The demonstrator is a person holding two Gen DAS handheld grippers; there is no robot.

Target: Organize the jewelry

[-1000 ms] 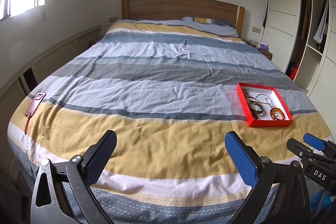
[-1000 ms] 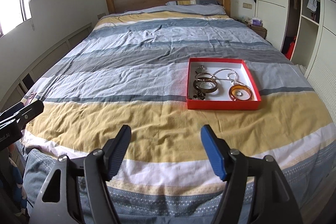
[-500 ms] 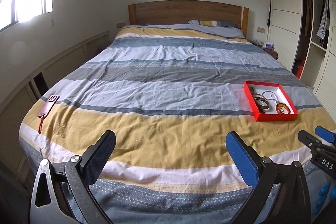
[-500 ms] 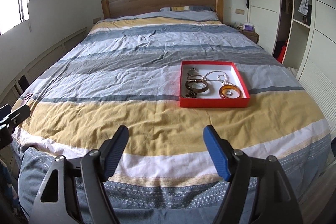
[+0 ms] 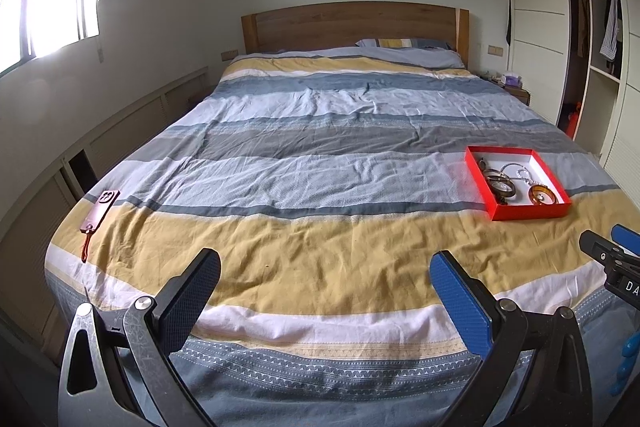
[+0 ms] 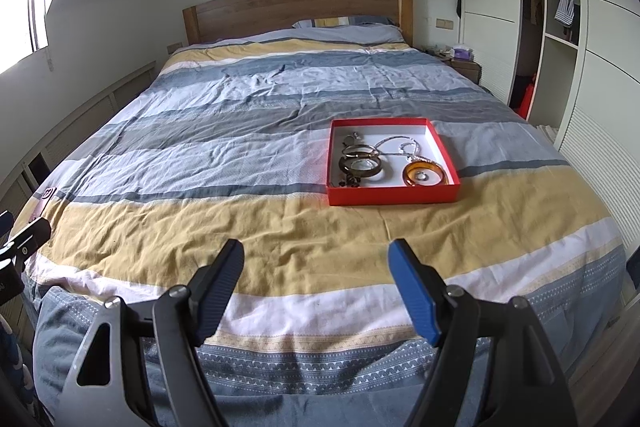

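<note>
- Red tray (image 6: 392,195) with a white floor sits flat on the striped duvet (image 6: 248,163), on the right half of the bed, where the pale blue band meets the yellow one; in the left wrist view it shows far right (image 5: 528,213).
- We see all the jewelry inside that tray: a stack of dark and brassy bangles (image 6: 361,159) left of centre, an amber bangle (image 6: 424,175) at the near right with a small ring (image 6: 420,177) inside it, a silver chain necklace (image 6: 402,146) looped toward the back, some small dark pieces (image 6: 349,181) at the near left corner.
- No loose jewelry shows on the duvet around the tray.
- Left gripper (image 5: 324,285) has its jaws wide apart, holding nothing, low over the foot of the bed, well away from the tray.
- Right gripper (image 6: 316,273) likewise spread, nothing held, aimed at the tray but well short of it.
- A phone in a pink case (image 5: 100,209) with a strap lies at the left bed edge, apart from the jewelry.
- Our progress call: pieces gathered in the tray fits a finished tidy, yet it equally fits a pile waiting to be sorted, since chain and bangles overlap; the views don't settle which.
</note>
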